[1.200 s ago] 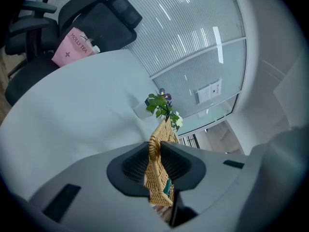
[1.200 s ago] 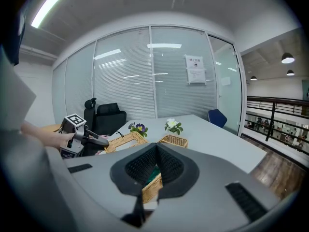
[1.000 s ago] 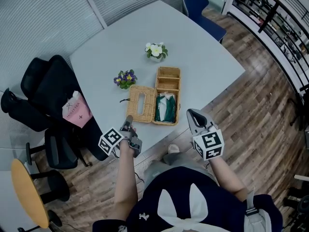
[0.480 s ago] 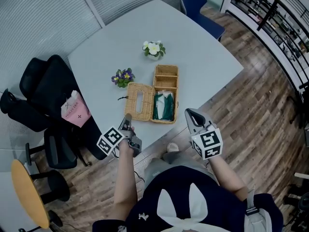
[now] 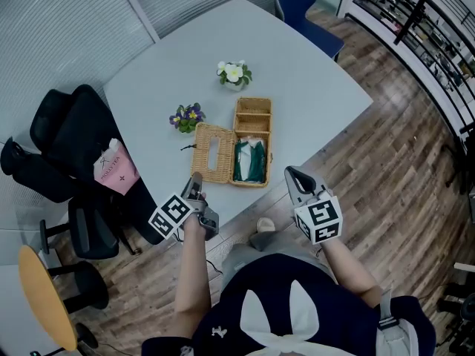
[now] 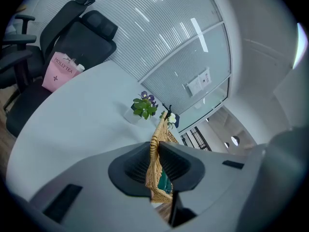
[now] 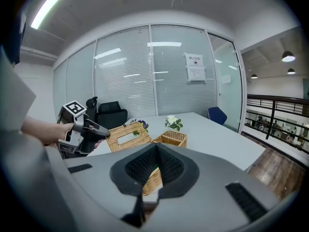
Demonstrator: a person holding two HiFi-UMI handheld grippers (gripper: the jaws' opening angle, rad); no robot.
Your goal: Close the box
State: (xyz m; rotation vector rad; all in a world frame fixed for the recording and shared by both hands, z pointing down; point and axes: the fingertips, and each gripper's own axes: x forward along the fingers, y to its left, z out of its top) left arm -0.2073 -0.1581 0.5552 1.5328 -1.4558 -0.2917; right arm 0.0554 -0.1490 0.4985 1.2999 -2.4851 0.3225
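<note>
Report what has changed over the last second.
The left gripper has been closing its jaws on the wicker lid and has raised the lid's free edge off the table, tilting it towards the box. The right gripper and the box kept their places.

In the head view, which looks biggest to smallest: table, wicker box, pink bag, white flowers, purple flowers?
1. table
2. wicker box, counted with its lid
3. pink bag, though it sits lower, farther from the camera
4. white flowers and purple flowers look alike, so I won't rank them.
</note>
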